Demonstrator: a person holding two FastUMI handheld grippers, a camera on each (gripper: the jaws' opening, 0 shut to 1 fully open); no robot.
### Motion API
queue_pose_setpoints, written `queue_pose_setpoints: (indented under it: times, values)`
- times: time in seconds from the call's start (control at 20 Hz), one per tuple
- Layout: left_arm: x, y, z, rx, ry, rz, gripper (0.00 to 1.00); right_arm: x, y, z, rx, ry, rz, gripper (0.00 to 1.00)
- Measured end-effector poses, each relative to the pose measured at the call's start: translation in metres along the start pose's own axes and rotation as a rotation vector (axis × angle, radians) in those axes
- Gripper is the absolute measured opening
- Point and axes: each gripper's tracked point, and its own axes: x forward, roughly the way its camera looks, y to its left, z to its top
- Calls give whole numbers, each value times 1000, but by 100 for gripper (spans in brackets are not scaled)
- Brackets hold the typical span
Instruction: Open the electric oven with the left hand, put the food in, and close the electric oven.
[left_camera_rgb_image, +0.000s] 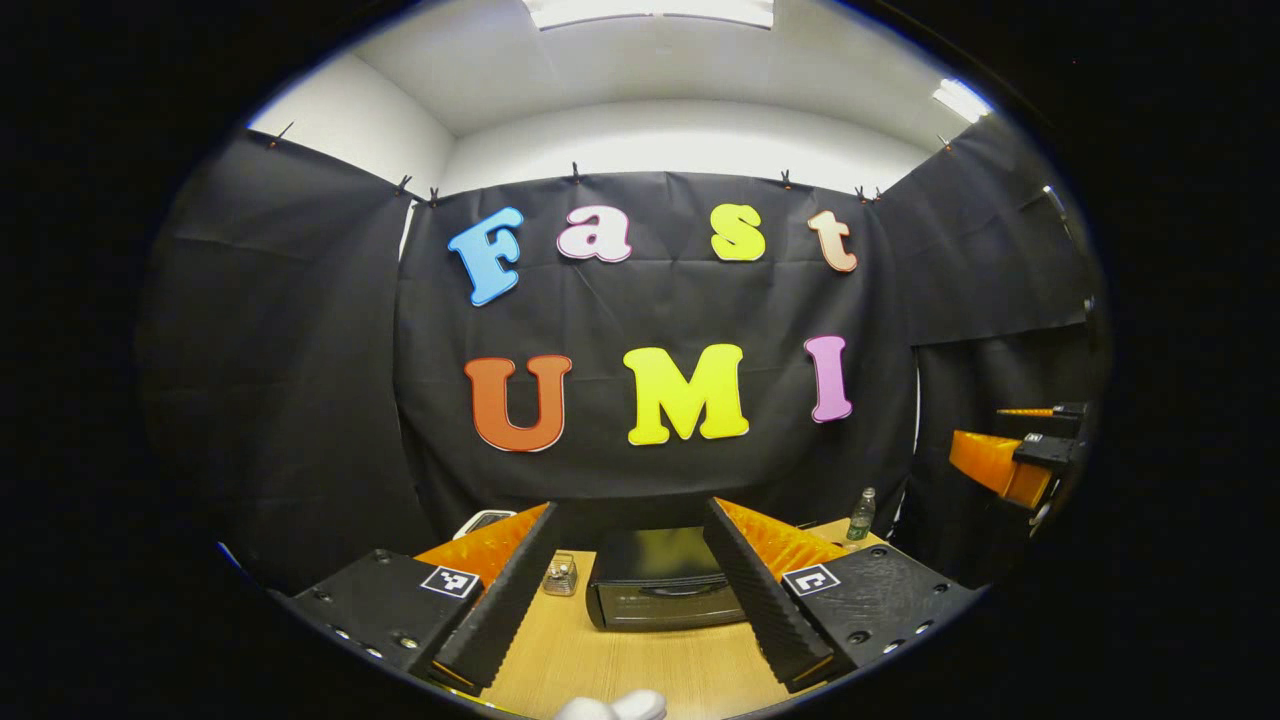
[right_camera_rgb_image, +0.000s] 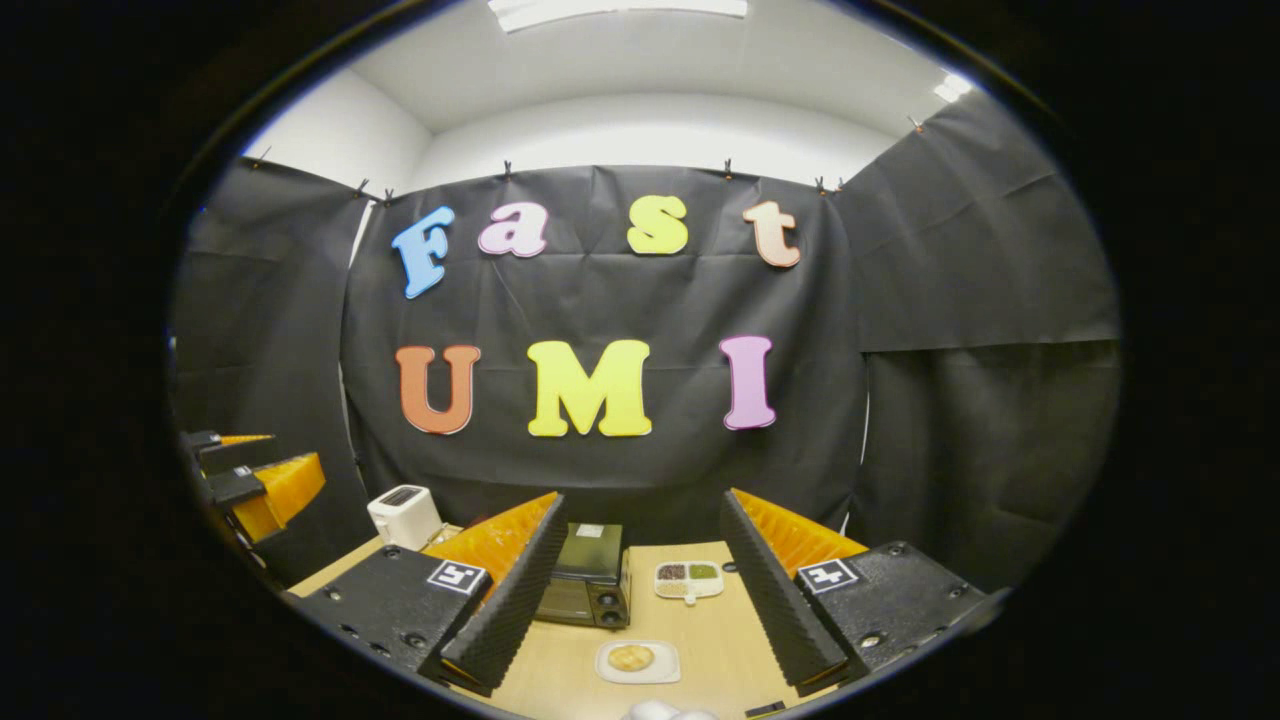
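On the counter, oven: the electric oven (right_camera_rgb_image: 585, 577) stands at the back of the wooden counter (right_camera_rgb_image: 700, 640), door shut; in the left gripper view the same oven (left_camera_rgb_image: 660, 580) sits straight ahead between the fingers, its dark front facing the camera.
Food: a round, golden piece of food (right_camera_rgb_image: 631, 657) lies on a small white plate (right_camera_rgb_image: 638, 663) in front of the oven, just to its right and nearer the camera, apart from it.
Stage: judged from the shut door and the untouched plate, nothing of the task is done yet; opening the door comes first.
Left claw: the left claw (left_camera_rgb_image: 630, 590) is spread wide, empty, touching nothing, well short of the oven; it also shows at the left edge of the right gripper view.
Right claw: the right claw (right_camera_rgb_image: 640, 600) is likewise released wide, holding nothing, hanging above the counter with the plate between its fingers but not in contact.
Risk, door: the handle is too small to make out, so a wide approach may miss it or push the light oven backward instead of pulling the door down.
Risk, food: the plate lies near the path of a dropping door; a claw closing on the rim rather than the food could tip it.
Surroundings: a white toaster (right_camera_rgb_image: 405, 515) stands to the oven's left, a divided dish (right_camera_rgb_image: 688, 579) to its right, a small glass jar (left_camera_rgb_image: 560, 575) and a bottle (left_camera_rgb_image: 861, 514) farther out.
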Motion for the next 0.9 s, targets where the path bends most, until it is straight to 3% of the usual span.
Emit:
queue_pose_setpoints:
  times: [0.3,0.55,0.9]
  values:
    - [18,-11,-62,21,14,14,95,0,-18,11,-3,-44,-35,97]
    - [49,-42,-132,10,65,-25,95,8,-36,13,-47,-35,-68,97]
    - [127,-63,-204,-12,143,-27,95,20,-58,0,-70,9,-124,97]
